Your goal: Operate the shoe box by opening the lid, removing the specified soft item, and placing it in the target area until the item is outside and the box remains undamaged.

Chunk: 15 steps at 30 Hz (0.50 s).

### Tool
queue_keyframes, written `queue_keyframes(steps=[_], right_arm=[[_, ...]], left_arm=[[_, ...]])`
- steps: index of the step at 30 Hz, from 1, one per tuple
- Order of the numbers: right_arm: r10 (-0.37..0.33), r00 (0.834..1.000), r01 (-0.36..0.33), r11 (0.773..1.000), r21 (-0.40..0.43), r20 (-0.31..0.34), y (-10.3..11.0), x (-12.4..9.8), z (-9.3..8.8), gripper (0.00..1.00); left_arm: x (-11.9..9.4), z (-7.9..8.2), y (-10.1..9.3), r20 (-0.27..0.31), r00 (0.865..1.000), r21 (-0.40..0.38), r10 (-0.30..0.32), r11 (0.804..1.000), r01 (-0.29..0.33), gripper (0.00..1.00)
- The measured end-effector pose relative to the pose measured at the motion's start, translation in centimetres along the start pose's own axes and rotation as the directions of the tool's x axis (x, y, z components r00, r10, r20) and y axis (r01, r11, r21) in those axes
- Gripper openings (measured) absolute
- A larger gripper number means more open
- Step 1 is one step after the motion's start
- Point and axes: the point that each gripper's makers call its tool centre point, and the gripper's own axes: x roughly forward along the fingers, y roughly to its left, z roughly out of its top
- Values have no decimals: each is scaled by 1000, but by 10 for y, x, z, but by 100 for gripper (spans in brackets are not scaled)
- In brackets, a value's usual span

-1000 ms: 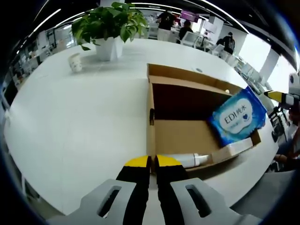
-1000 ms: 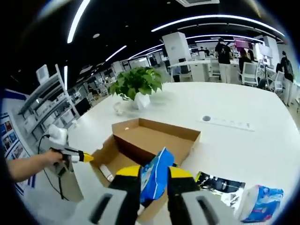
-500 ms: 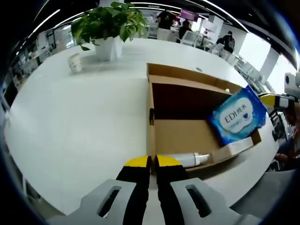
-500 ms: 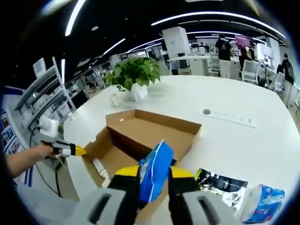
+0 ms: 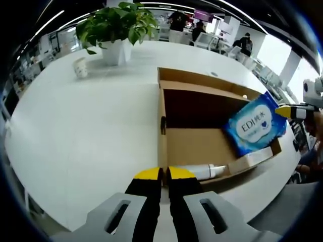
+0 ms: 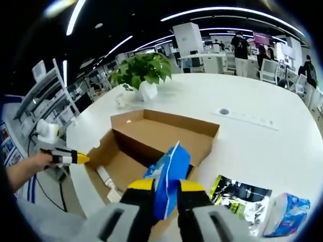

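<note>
Moved since a second ago: right gripper has carried the blue wipes pack a little further across the open shoe box; in the left gripper view the pack has slid slightly leftward against the box's far side, and the right gripper's yellow tip has come into sight at the edge.
Unchanged: left gripper sits at the same spot by the near corner of the shoe box; the box, the potted plant and the white tube lie as before.
Right jaws: closed on the lower edge of the wipes pack, which stands up between them, lifted clear of the box floor.
Left jaws: pressed together, yellow tips touching, holding nothing.
Pack position: above the box's open side, not yet out over the counter.
Lid: already open, folded flat beside the tray.
Risk, slip: the grip is on a soft edge only; the pack could sag or twist out and drop back in.
Risk, box: the pack's hanging corner could catch the cardboard wall and drag or tear it, since nothing steadies the box.
Risk, landing: a dark packet and another blue pack lie on the counter just beside the box; setting down on them would leave the pack unsteady.
</note>
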Motion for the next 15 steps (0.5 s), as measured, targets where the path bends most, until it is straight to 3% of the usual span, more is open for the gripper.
queue_keyframes(steps=[3,8,12,15], right_arm=[[-13,1000,13,1000,-17,-14,-1,-1,-3,0],[-10,1000,9,1000,-21,-19,-1,0,-3,0],[14,1000,-15,997,80,7,0,-2,1,0],[30,999,-32,994,106,26,2,-4,6,0]], left_arm=[[0,0,-1,1,1000,0,0,1000,0,1],[-2,-1,-2,2,1000,-2,-2,1000,2,1],[-2,-1,-3,3,1000,-3,-2,1000,2,1],[-2,-1,-3,3,1000,-5,-3,1000,3,1]])
